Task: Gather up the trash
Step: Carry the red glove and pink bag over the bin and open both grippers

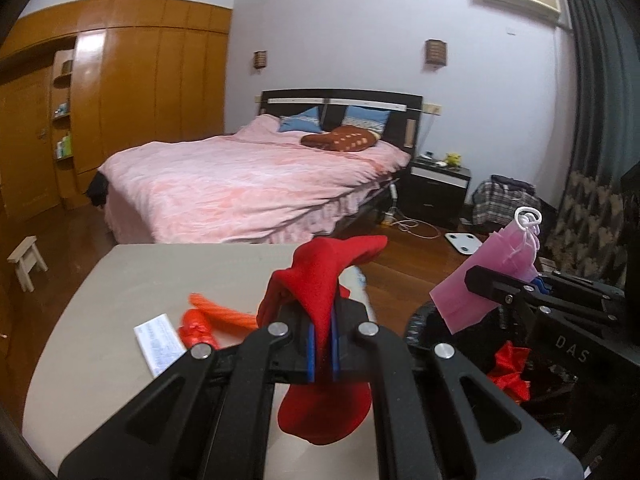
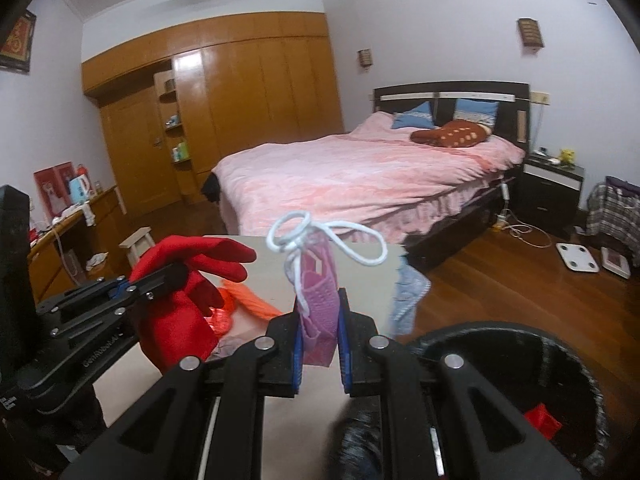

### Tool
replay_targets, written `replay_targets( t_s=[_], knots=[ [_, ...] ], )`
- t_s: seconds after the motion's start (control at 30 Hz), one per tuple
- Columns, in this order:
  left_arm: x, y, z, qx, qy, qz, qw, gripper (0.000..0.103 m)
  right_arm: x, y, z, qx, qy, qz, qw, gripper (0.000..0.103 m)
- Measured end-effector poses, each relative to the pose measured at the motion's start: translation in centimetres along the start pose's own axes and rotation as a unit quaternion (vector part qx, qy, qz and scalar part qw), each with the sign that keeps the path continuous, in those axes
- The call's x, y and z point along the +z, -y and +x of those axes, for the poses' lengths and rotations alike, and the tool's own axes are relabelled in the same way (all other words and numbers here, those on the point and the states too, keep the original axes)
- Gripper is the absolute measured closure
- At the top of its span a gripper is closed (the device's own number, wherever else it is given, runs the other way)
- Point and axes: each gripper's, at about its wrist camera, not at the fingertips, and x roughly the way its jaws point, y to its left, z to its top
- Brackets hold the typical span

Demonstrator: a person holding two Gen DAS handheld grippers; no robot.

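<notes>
In the left wrist view my left gripper (image 1: 323, 340) is shut on a red cloth (image 1: 326, 272), which sticks up above the pads and hangs below them. To its right my right gripper (image 1: 500, 286) grips a pink face mask (image 1: 498, 264) over the black bin (image 1: 424, 320). The right wrist view shows my right gripper (image 2: 320, 340) shut on that pink mask (image 2: 318, 304), its white ear loops (image 2: 328, 236) standing up. My left gripper (image 2: 176, 274) with the red cloth (image 2: 176, 324) is at the left, over the table.
A beige table (image 1: 132, 276) carries an orange rope-like piece (image 1: 224, 310), a red plastic scrap (image 1: 198, 330) and a white paper slip (image 1: 158, 340). A blue-white wrapper (image 2: 408, 292) hangs at the table's edge. The bin (image 2: 560, 344) holds red scraps (image 2: 542, 420). A bed (image 2: 360, 176) stands behind.
</notes>
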Motion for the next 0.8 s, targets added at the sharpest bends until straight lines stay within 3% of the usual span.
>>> replay_targets(
  t_s=[0.4, 0.8],
  knots=[
    [-0.1, 6.3, 1.7, -0.076, -0.01, 0.031, 0.9965, 0.098, -1.4, 6.0, -4.0, -0.072, 0.005, 0.031, 0.997, 0.089],
    [-1.2, 13.8, 4.1, -0.156, -0.021, 0.067, 0.9852, 0.098, -3.3, 11.9, -7.0, -0.15, -0.004, 0.054, 0.987, 0.089]
  ],
)
